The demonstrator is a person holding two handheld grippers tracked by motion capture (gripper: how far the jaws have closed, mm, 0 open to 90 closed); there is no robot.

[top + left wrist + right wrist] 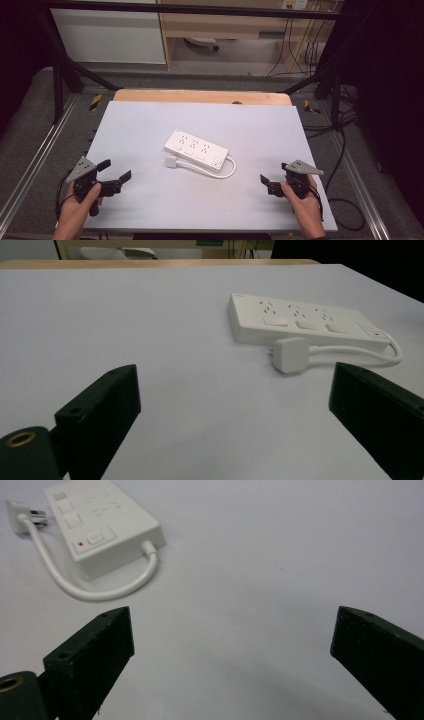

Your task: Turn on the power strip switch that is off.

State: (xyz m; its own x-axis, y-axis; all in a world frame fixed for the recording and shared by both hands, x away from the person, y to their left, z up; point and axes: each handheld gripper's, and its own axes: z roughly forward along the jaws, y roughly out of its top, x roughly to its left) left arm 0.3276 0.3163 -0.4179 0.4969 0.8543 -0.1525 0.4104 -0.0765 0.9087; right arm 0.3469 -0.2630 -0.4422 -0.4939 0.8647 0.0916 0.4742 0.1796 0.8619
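A white power strip (196, 148) lies flat at the middle of the white table board (140, 125). Its short cable (227, 172) loops round the near side to a white plug (171, 162) that rests loose beside the strip. A hand holds my left gripper (116, 170) at the near left, open, with nothing between its jaws. My right gripper (273, 172) is held at the near right, open and empty too. From the left gripper (235, 375) the strip (300, 322) and plug (291, 354) lie ahead to the right. From the right gripper (234, 617) the strip (100, 522) lies ahead to the left.
A strip of wooden tabletop (200, 96) shows past the board's far edge. Black frame posts (57, 85) stand at both far corners. Dark cables (345, 150) trail on the floor to the right. A cabinet (110, 35) stands at the back.
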